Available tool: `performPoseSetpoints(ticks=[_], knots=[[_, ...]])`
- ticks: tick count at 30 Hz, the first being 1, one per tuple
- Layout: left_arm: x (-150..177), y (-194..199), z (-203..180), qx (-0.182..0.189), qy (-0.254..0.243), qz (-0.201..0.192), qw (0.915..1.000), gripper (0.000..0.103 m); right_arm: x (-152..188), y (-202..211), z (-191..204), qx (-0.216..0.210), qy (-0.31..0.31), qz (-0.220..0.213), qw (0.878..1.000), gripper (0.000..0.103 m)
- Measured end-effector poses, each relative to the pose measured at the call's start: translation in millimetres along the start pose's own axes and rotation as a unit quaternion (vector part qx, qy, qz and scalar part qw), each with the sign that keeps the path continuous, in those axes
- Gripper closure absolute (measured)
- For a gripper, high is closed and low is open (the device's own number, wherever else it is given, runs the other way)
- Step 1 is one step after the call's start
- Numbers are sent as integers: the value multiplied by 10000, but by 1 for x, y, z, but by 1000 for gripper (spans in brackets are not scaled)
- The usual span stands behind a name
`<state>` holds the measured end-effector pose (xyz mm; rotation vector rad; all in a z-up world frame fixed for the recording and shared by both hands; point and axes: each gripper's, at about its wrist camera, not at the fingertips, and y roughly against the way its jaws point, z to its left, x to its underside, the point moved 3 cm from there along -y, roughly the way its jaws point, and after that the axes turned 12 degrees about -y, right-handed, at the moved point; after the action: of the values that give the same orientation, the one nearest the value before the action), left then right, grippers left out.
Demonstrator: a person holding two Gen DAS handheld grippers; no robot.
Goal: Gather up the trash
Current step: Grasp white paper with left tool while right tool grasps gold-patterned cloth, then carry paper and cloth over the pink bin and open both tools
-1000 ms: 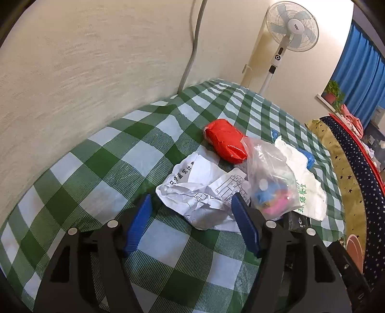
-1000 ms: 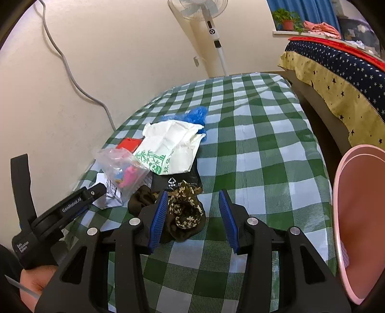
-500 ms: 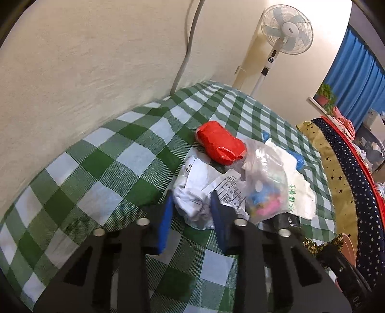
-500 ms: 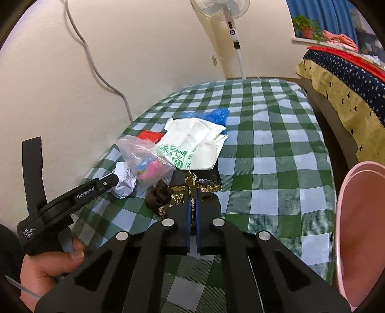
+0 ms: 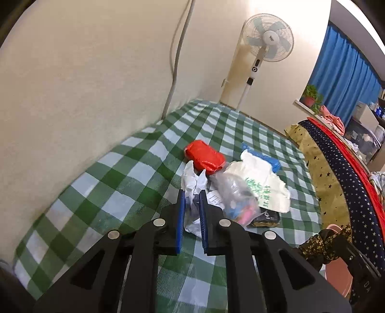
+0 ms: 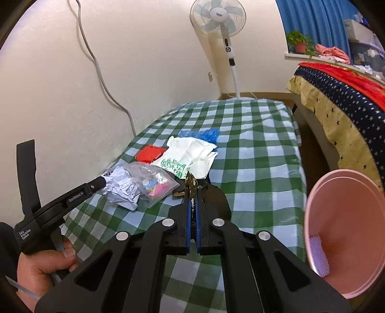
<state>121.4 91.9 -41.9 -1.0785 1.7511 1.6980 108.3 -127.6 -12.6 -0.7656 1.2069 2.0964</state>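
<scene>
A standing fan (image 6: pixel 217 14) and potted plant (image 6: pixel 299 42) stand beyond the starred bedspread (image 6: pixel 341 96).

Home bedroom. Evidence: bed (image 6: pixel 341 96) at right with star-print cover and red blanket, pedestal fan (image 6: pixel 217 18) standing in the corner by a cream wall, blue curtains (image 5: pixel 346 79) over a window sill with a potted plant (image 6: pixel 298 41) and folded pink clothes (image 6: pixel 332 51). Bench (image 6: pixel 255 149) wears a green-white checked household cloth. Pink plastic bin (image 6: pixel 346 216) beside it, grey cable (image 6: pixel 101 72) running down the wall. Domestic clutter, no lab or shop fittings
</scene>
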Motion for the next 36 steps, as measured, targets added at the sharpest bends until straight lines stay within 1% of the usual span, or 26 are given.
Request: performPoseSetpoints(ticks=[8, 16, 25, 36], knots=[[-6, 37, -9, 17, -261, -334, 9991, 92, -2, 34, -1, 81, 4, -254, 9996, 100], [-7, 60, -27, 253, -548, -543, 9967, 92, -6, 56, -4, 238, 31, -468, 9986, 100], [-6, 64, -49, 582, -742, -613, 9937, 92, -13, 72, -16, 547, -71, -770, 9955, 100], [-3, 61, -68, 823, -916, -645, 9903, 92, -19, 82, -38, 1054, -244, -1070, 9884, 100]])
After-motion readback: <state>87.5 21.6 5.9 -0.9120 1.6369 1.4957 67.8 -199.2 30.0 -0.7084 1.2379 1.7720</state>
